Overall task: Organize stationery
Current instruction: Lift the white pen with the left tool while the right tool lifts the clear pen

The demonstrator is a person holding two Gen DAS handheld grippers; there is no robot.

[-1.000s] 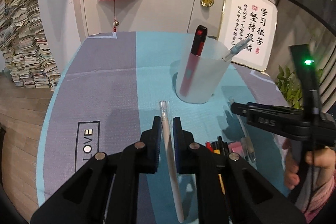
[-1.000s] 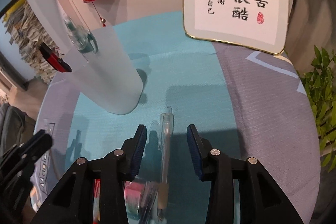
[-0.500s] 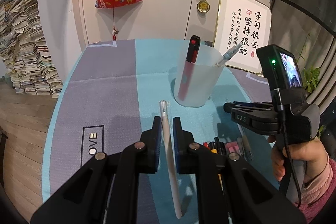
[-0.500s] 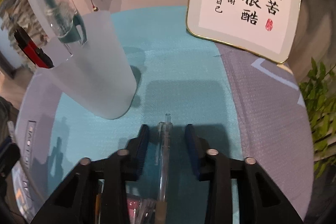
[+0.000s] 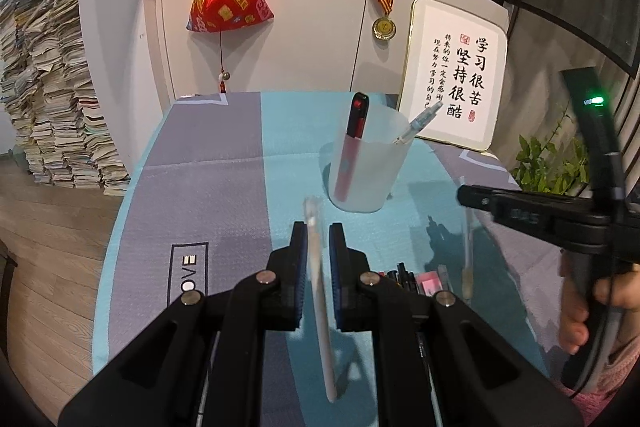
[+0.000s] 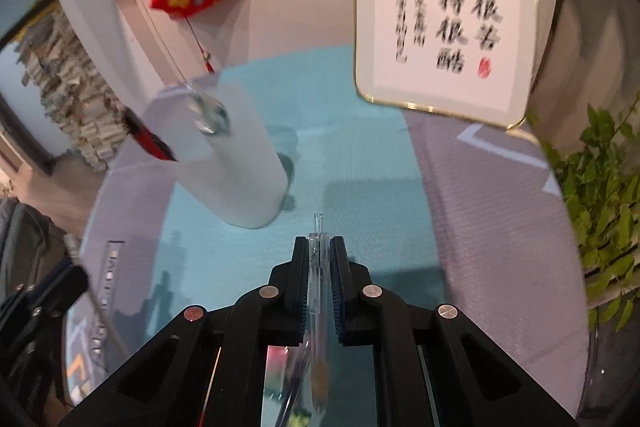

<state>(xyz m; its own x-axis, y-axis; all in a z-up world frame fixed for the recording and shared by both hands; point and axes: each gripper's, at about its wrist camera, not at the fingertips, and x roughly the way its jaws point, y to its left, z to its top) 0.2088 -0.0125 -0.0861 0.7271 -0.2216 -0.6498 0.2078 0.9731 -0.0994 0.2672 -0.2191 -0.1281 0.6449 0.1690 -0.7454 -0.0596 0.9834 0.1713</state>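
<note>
- The right gripper (image 6: 319, 267) has just been closing and now clamps a clear pen (image 6: 318, 259), lifted off the surface (image 6: 360, 167)
- The left gripper (image 5: 319, 255) stays clenched on a white pen (image 5: 320, 291)
- Beyond, the translucent cup (image 5: 366, 167) holds 2 pens; both held pens likely go there next

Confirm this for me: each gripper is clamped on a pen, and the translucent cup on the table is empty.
Wrong on the cup only. The translucent cup is not empty: the left wrist view shows a red and black pen and a clear pen standing in it. The rest holds: the left gripper is clamped on a white pen, and the right gripper on a transparent pen.
</note>
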